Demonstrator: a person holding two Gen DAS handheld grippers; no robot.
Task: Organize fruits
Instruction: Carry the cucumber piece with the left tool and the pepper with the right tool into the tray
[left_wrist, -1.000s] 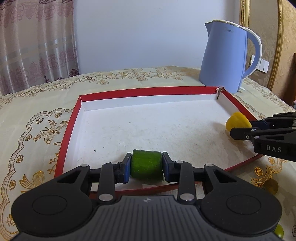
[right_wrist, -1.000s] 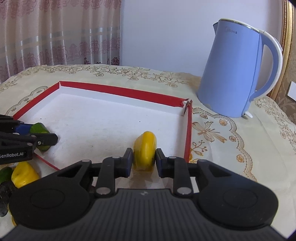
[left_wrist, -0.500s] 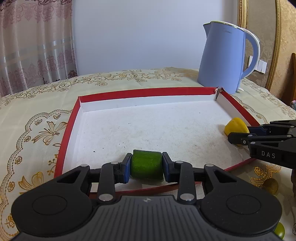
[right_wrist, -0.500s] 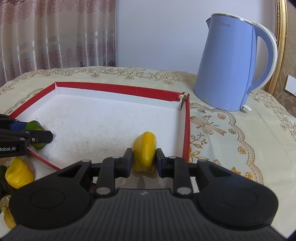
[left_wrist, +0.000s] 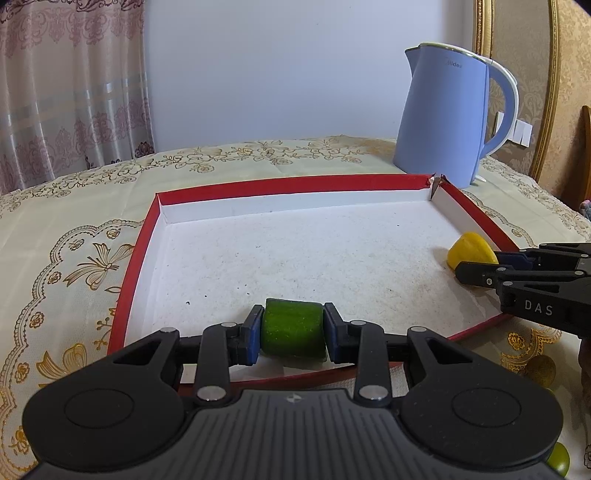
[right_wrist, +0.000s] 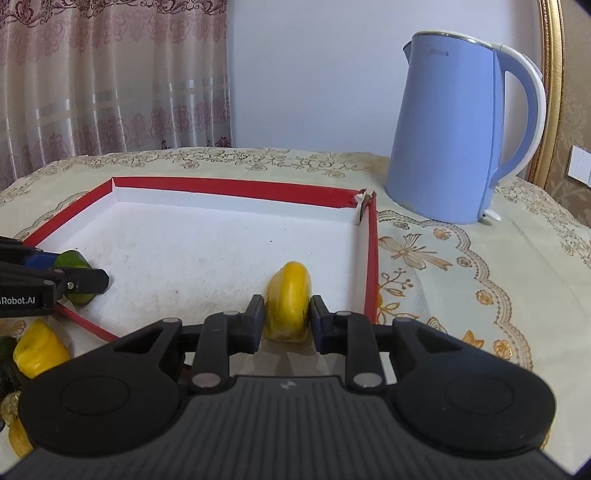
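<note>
My left gripper (left_wrist: 292, 334) is shut on a green fruit piece (left_wrist: 292, 332) just inside the near edge of the red-rimmed white tray (left_wrist: 295, 182). My right gripper (right_wrist: 287, 314) is shut on a yellow fruit piece (right_wrist: 288, 299) low over the tray floor near the tray's right wall (right_wrist: 371, 258). The right gripper with the yellow piece (left_wrist: 467, 249) shows at the right of the left wrist view. The left gripper with the green piece (right_wrist: 74, 260) shows at the left of the right wrist view.
A blue electric kettle (right_wrist: 454, 133) stands behind the tray's far right corner. Another yellow fruit (right_wrist: 38, 349) lies on the patterned tablecloth outside the tray's near left corner, with dark green pieces beside it. A small green fruit (left_wrist: 557, 458) lies at lower right.
Both grippers have lowered a little with their fruit pieces toward the tray floor. Both stay shut on their pieces.
</note>
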